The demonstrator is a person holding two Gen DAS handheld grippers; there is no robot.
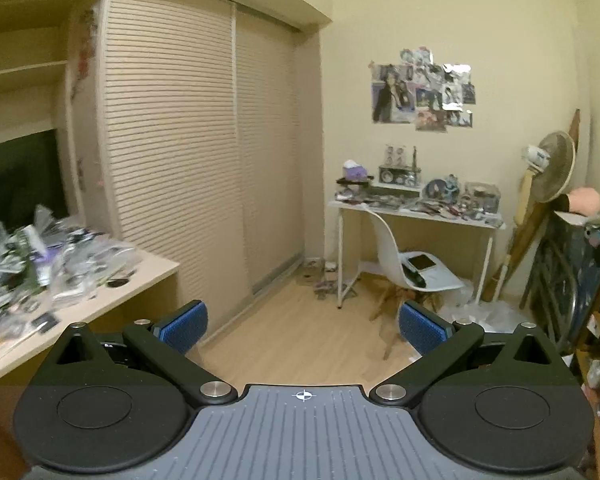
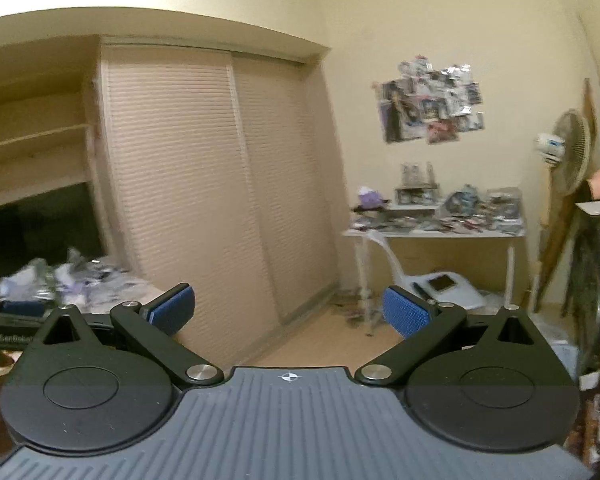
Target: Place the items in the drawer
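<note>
The left gripper (image 1: 303,322) is spread wide, its 2 blue-padded fingers (image 1: 184,326) apart with nothing between them, held up in the air and aimed across the room. The right gripper (image 2: 288,312) is spread just as wide and is also empty, facing much the same way; its picture is blurred.

Low on the left of both views lies a pale tabletop (image 1: 148,276) heaped with loose items (image 1: 40,252): clear sleeves, cards and small packets, too blurred to name one by one. In the right wrist view the same heap (image 2: 72,280) shows just past the left finger. No drawer can be made out in either view.

Beyond the grippers is a light wood floor (image 1: 300,332). Behind it stands a wardrobe with 2 slatted sliding doors (image 1: 204,152), and left of the doors are open shelves (image 2: 32,140) above a dark recess.

Against the far wall is a white desk (image 1: 416,214) crowded with small things, among them a purple tissue box (image 1: 354,170). A white chair (image 1: 416,272) is pulled up at it, with a phone-like slab and a dark object on its seat. A cluster of pictures (image 1: 422,90) is stuck to the wall above. To the right stands a fan (image 1: 554,168), with boards leaning beside it in the corner.
</note>
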